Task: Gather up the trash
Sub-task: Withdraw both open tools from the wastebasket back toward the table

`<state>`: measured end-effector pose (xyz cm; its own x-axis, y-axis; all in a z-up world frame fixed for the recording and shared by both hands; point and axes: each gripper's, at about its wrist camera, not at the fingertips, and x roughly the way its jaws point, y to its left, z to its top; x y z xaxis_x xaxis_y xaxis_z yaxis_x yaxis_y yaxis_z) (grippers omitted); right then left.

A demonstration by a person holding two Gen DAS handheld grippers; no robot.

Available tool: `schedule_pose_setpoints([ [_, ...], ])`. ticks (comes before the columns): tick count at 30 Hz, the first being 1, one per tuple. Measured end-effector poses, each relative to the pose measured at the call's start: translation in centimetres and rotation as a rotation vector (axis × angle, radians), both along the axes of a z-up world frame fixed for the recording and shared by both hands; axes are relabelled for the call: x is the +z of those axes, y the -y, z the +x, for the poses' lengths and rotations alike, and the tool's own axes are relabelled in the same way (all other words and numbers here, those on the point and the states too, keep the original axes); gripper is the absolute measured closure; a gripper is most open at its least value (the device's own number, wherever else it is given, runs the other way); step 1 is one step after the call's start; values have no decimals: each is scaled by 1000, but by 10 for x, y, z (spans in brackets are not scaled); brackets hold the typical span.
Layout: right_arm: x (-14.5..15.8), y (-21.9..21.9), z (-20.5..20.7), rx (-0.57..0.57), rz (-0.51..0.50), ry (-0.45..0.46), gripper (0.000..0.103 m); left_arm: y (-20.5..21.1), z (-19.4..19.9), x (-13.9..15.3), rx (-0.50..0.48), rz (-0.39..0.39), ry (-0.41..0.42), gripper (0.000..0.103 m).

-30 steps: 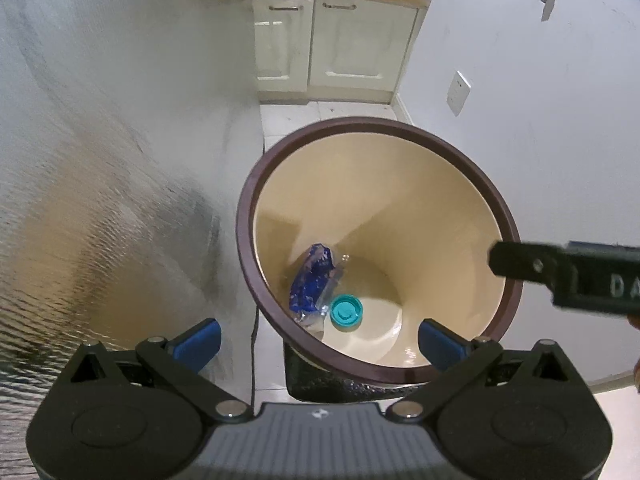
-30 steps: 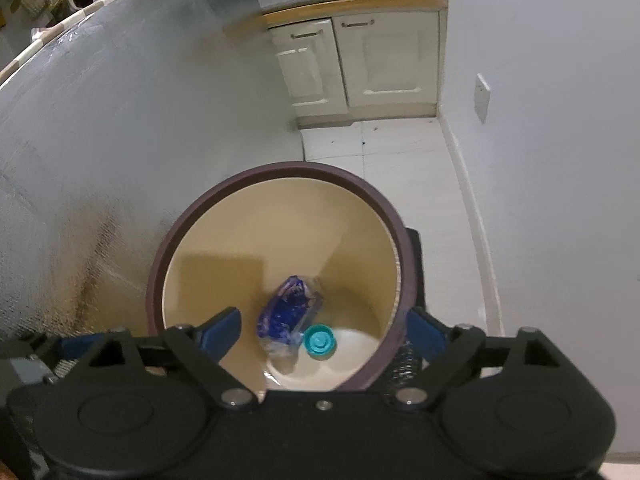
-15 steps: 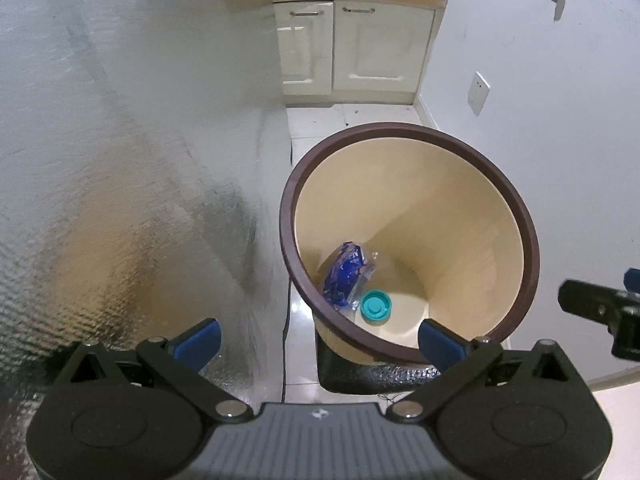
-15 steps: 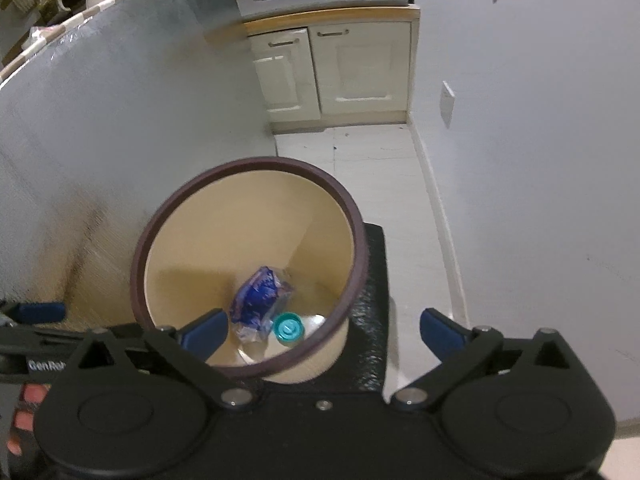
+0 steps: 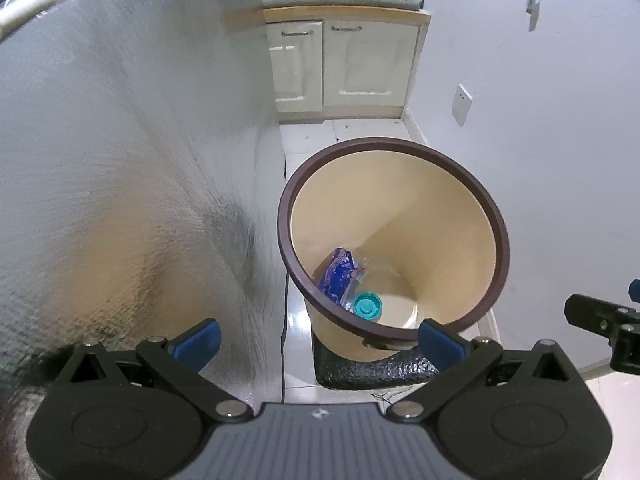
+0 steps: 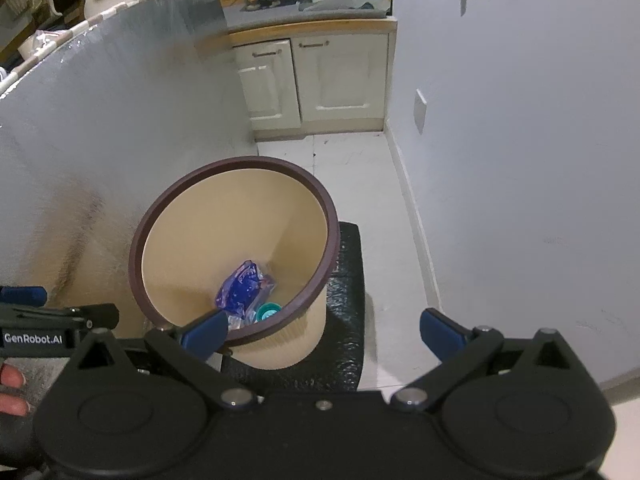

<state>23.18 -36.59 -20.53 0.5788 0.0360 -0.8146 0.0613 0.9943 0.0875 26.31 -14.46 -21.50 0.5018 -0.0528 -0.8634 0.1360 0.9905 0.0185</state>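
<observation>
Landmark: waste bin (image 5: 472, 208), cream inside with a dark brown rim, standing on a black textured mat (image 6: 348, 264) on the tiled floor.
Trash position: a crumpled blue wrapper (image 5: 339, 270) and a teal bottle cap (image 5: 367, 306) lie at the bottom of the bin, touching or nearly so; the clear plastic around them may be a squashed bottle, cannot tell.
Left gripper (image 5: 318, 338): fingers spread wide, nothing between the blue pads; it sits above and on the near side of the bin, pointing steeply down past the near rim.
Right gripper (image 6: 322, 330): jaws at full spread, empty; also above the near side of the bin, its left pad lined up over the near rim, its right pad over the floor beside the mat.
Other: silver foil-like panel (image 5: 132, 168) close on one side of the bin, white wall on the other, cream cabinets (image 6: 316, 80) well beyond it. A person's fingertips (image 6: 12, 390) show at the edge of the right view, below the left gripper.
Step in hand (judgement): deposit looks finished, since trash sits inside and both claws are empty; this reads as the clear-away phase.
Next move (judgement): no loose trash is visible on the floor around the bin, so the call is to turn away, locate any remaining piece elsewhere, and approach it with jaws kept open. If none remains, the task is near its end.
Risk (judgement): clipping the near rim and tipping the bin off the mat.
</observation>
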Motion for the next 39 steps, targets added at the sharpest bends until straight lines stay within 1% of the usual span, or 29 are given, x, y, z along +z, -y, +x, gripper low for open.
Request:
schedule_pose_setpoints([
  [6, 11, 4, -26, -32, -14, 28, 0, 2, -22, 16, -32, -8, 34, 0],
  [17, 43, 13, -83, -103, -39, 114, 0, 1, -66, 56, -86, -51, 137, 0],
  [23, 65, 13, -115, -134, -47, 184, 0, 1, -91, 81, -128, -72, 209, 0],
  [30, 95, 8, -145, -155, -58, 280, 0, -5, -121, 115, -166, -99, 315, 0],
  [35, 119, -2, -159, -150, -50, 368, 0, -20, -139, 141, -157, -113, 393, 0],
  [39, 137, -14, -164, -134, -40, 437, 0, -40, -151, 159, -127, -114, 460, 0],
])
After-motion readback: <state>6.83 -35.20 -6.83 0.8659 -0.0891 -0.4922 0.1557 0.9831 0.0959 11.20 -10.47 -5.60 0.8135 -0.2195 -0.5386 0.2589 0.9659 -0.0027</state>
